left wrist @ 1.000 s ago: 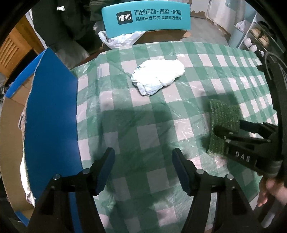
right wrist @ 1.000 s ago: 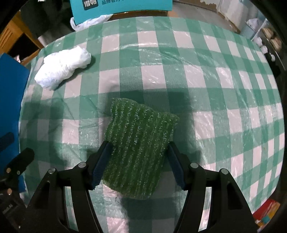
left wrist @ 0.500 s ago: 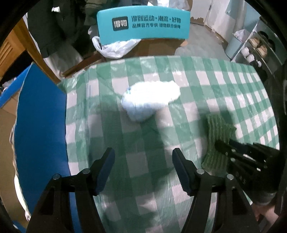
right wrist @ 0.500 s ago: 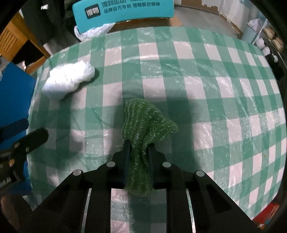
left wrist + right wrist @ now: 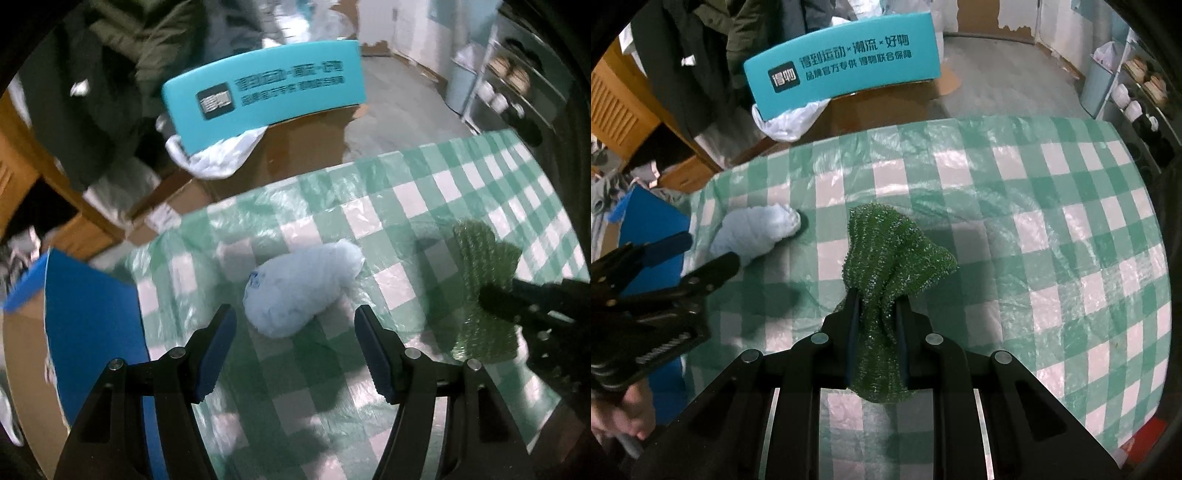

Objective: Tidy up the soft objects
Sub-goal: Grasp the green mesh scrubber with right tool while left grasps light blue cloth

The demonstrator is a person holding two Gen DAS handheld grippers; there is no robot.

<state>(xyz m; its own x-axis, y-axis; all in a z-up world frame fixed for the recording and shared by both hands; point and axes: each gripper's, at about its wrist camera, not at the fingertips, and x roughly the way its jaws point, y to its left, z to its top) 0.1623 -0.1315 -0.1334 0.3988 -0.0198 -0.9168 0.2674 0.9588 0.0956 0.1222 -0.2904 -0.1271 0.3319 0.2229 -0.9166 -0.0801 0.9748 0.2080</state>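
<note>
My right gripper (image 5: 875,301) is shut on a green knitted cloth (image 5: 886,254) and holds it bunched and lifted above the green-checked tablecloth (image 5: 1052,229). The cloth also shows in the left wrist view (image 5: 480,266), pinched by the right gripper (image 5: 496,299). A white crumpled soft bundle (image 5: 295,288) lies on the table between and just ahead of my open left gripper (image 5: 295,339). In the right wrist view the bundle (image 5: 753,236) lies at the left, with the left gripper (image 5: 698,258) beside it.
A blue box flap (image 5: 92,332) stands at the table's left edge. A teal chair back with printed text (image 5: 266,96) and a white plastic bag (image 5: 218,155) are beyond the far edge. Shelves with shoes (image 5: 1137,96) are at the right.
My right gripper closed on the green cloth and lifted it off the table. My left gripper moved forward toward the white bundle, staying open.
</note>
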